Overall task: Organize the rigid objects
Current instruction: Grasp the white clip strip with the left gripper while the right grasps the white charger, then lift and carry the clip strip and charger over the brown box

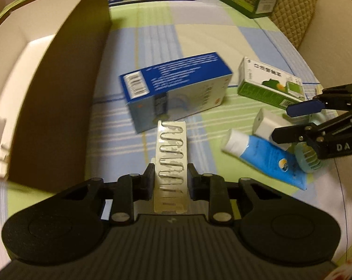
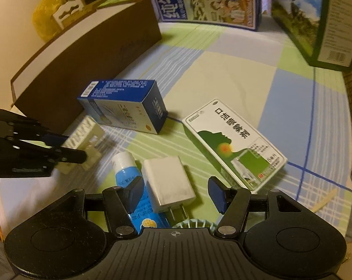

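My left gripper [image 1: 170, 175] is shut on a clear plastic strip of paper clips [image 1: 171, 161], held above the cloth beside the brown box [image 1: 59, 98]. It also shows in the right wrist view [image 2: 66, 150], with the strip [image 2: 87, 137] blurred. My right gripper [image 2: 174, 192] is open above a white charger plug [image 2: 167, 184], with a blue tube [image 2: 127, 175] at its left finger. It also shows in the left wrist view [image 1: 285, 122]. A blue carton [image 1: 176, 88] [image 2: 124, 105] and a green-white carton [image 1: 269, 84] [image 2: 232, 142] lie on the cloth.
The brown box [image 2: 87, 63] is open-topped with white inner walls. Large printed cartons [image 2: 208, 0] stand at the back. A pale green round fan [image 1: 307, 158] [image 2: 194, 224] lies under my right gripper. A checked cloth [image 1: 199, 35] covers the table.
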### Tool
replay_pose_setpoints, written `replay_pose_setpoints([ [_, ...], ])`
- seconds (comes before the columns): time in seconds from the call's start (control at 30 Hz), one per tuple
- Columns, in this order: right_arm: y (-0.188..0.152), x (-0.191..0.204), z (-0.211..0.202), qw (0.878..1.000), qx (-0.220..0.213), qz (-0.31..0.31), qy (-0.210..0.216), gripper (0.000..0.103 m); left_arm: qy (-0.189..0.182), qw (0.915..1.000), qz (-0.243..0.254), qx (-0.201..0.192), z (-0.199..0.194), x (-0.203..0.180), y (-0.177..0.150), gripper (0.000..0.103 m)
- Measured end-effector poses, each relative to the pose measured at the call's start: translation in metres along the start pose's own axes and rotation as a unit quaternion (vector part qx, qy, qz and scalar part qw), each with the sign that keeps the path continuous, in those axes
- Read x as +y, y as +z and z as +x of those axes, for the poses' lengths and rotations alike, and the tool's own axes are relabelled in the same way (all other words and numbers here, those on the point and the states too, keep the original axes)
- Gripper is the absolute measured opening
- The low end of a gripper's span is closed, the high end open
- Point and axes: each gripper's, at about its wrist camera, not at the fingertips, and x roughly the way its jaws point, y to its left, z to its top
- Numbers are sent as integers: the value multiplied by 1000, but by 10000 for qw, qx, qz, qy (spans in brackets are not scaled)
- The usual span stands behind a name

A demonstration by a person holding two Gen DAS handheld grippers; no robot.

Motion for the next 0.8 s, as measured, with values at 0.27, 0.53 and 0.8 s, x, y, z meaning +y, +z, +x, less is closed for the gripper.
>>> replay_pose_setpoints([
  [0.27, 4, -1, 14, 9996, 43, -181, 206, 50, 92, 9997, -225, 3, -6, 14, -8, 23],
  [0.53, 6, 8, 17, 9996, -7, -299, 2, 39, 106, 9998, -189, 29, 2, 11, -4, 23],
  [0.8, -1, 16, 9, 9996, -161, -206, -109, 38, 132, 9998, -126, -86, -1, 9, -5, 23],
])
